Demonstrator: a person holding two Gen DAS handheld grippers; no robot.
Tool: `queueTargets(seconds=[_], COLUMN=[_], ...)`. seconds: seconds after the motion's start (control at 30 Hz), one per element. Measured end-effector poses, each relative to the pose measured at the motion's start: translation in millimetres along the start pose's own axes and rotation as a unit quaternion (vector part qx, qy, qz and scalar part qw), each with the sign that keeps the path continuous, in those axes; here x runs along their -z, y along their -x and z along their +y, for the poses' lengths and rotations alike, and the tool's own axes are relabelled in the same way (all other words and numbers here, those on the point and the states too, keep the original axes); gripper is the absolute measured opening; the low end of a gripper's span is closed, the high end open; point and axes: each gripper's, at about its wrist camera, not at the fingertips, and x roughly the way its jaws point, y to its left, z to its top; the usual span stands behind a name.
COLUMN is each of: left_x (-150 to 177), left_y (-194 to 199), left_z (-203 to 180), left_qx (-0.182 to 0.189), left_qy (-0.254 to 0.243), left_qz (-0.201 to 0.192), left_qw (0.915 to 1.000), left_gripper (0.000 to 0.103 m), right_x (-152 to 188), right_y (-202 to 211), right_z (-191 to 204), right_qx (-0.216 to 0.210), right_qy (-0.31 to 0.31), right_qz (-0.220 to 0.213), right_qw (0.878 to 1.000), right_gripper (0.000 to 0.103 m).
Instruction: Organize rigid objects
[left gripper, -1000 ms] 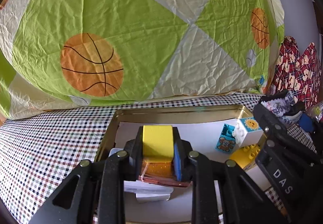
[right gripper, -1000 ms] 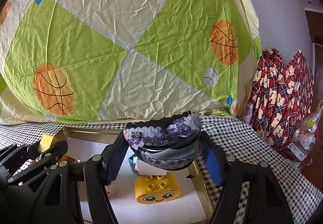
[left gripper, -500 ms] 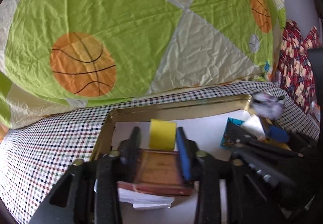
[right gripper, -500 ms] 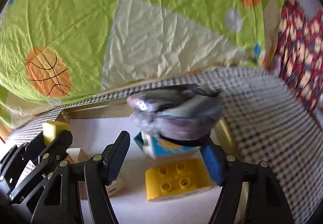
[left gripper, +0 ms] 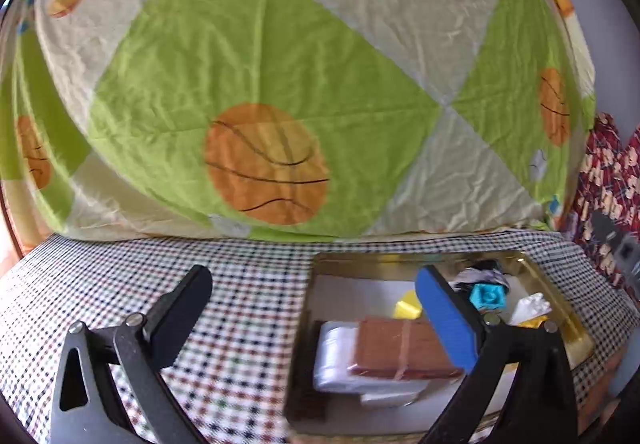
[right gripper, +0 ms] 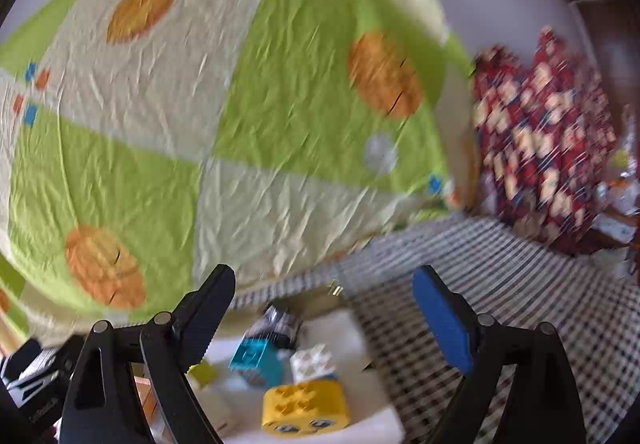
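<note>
Now both hand-held grippers are opening with nothing pressed between their pads. The left gripper [left gripper: 316, 308] spreads wide over the checked tablecloth [left gripper: 160, 268], its blue-padded finger in front of the shallow gold metal tray [left gripper: 576, 328] and its black finger out over the cloth to the tray's left. Inside that tray lie a brown flat block bound with a band [left gripper: 400, 348] atop white packets [left gripper: 340, 360], a small yellow cube [left gripper: 407, 306], a teal toy brick [left gripper: 486, 296], a white studded brick [left gripper: 534, 306] and a dark sequined piece [left gripper: 484, 276] by the far rim. The right gripper [right gripper: 322, 312] is also wide, above a yellow studded brick with a face [right gripper: 304, 406] in the tray.
</note>
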Motion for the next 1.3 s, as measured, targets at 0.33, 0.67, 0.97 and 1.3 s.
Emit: queueTargets(seconds=[0.33, 0.67, 0.97, 1.3], left_x=[28.4, 36.1, 39.5, 40.2], left_y=[25.5, 46.4, 58.5, 57.9], left_z=[19.9, 17.4, 19.7, 14.7], left_qx=[-0.023, -0.002, 0.008, 0.011], left_qy=[0.013, -0.009, -0.020, -0.031], left_qz=[-0.011, -0.023, -0.026, -0.024], left_qw=[0.9996, 0.9997, 0.9994, 0.9992], left_gripper=[0.103, 0.103, 0.103, 0.103], right_x=[16.2, 36.3, 34.1, 38.5], right_y=[38.4, 87.0, 119.0, 105.2], right_z=[35.2, 52.7, 45.4, 63.1], right_qx=[0.009, 0.016, 0.022, 0.016], right_qy=[0.050, 0.108, 0.082, 0.125], right_qz=[-0.030, -0.037, -0.109, -0.075], right_qw=[0.998, 0.993, 0.990, 0.989], right_gripper=[0.096, 0.097, 0.102, 0.102])
